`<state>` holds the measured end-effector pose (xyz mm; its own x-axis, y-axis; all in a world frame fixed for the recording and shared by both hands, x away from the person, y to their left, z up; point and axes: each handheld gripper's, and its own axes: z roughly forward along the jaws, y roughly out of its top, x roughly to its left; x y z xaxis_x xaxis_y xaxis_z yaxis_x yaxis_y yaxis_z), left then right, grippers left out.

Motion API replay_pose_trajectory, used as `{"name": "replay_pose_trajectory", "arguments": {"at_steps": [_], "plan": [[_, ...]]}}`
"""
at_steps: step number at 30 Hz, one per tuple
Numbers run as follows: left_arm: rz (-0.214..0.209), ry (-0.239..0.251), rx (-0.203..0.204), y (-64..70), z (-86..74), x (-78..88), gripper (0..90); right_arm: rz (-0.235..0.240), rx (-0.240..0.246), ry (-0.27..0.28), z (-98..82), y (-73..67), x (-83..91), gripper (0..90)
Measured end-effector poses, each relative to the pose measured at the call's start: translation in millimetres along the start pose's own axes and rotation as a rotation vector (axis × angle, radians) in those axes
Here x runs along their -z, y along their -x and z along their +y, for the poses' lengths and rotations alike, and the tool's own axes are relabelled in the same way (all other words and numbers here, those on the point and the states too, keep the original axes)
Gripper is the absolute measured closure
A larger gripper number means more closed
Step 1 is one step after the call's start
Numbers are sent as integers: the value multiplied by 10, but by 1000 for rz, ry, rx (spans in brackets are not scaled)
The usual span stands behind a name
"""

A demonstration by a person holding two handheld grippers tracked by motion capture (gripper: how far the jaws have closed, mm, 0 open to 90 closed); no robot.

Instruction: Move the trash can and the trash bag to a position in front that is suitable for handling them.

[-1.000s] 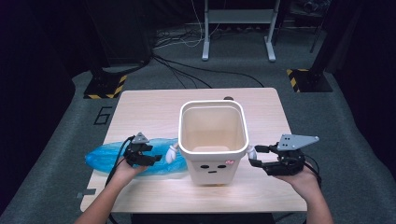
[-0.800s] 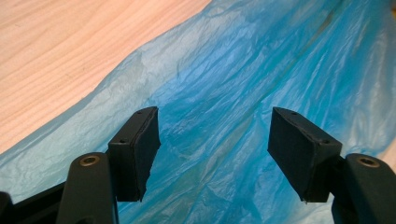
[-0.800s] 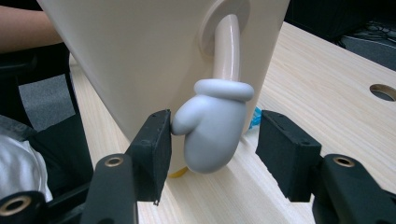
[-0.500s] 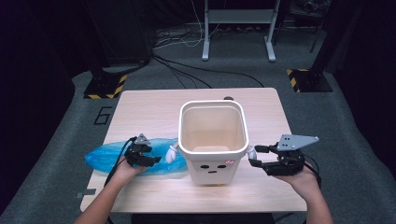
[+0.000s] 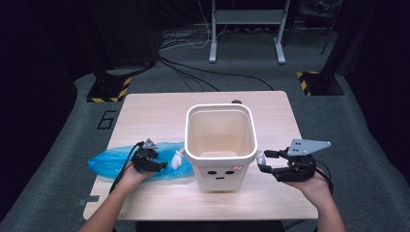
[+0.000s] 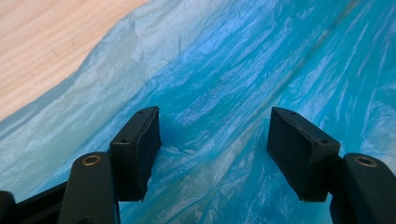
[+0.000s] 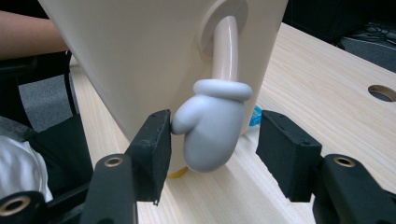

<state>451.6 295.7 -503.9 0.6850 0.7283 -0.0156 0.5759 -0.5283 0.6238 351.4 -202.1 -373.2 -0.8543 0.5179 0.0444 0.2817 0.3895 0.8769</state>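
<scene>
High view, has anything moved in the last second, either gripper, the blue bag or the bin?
Nothing visibly changed. The left gripper is still over the blue bag, jaws open, and the right gripper still has its open jaws around the bin's mitten hand. The bin stands where it was.

Both forearms are bare. The right gripper is black with a grey three-cornered plate on top; the left gripper is black too, trailing a black cable. Brass-coloured rivets, seemingly, mark the jaw arms.
</scene>
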Motion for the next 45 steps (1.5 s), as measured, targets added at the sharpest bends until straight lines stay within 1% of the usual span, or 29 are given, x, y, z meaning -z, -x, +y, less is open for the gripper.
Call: {"name": "replay_pose_trajectory", "arguments": {"at_steps": [2,5,8,10,11,12,13,15,20,22,24,28,31,34,38,41,45], "plan": [[-3,26,5,6,14,75,338,0,1,0,3,1,3,430],[-12,78,11,19,44,211,337,0,1,4,11,-2,9,428],[-35,135,25,42,85,364,337,-2,5,8,23,-16,25,427],[-46,165,24,62,117,458,339,-4,6,12,34,-27,37,427],[-53,174,21,71,133,499,341,-6,6,13,39,-30,44,427],[-53,174,21,71,133,499,342,-8,5,14,45,-34,50,427],[-59,188,12,96,159,574,342,-11,4,15,49,-39,56,427],[-67,204,6,124,182,635,345,-16,2,16,56,-43,69,427],[-83,213,-27,194,239,749,348,-21,-1,13,68,-47,82,426],[-87,215,-33,211,250,767,349,-25,-3,11,72,-53,81,425],[-99,216,-52,257,284,816,350,-26,-1,11,75,-54,79,424],[-103,213,-80,310,331,863,350,-28,0,12,79,-56,78,425],[-109,217,-93,338,362,898,349,-29,0,13,83,-60,85,424],[-117,222,-105,365,387,948,350,-30,2,18,94,-68,100,424],[-116,225,-117,389,416,1002,349,-29,4,20,108,-76,105,423],[-119,225,-118,396,438,1033,349,-29,4,18,122,-76,100,416],[-130,219,-118,403,476,1093,357,-20,-3,32,162,-77,124,412]]}}
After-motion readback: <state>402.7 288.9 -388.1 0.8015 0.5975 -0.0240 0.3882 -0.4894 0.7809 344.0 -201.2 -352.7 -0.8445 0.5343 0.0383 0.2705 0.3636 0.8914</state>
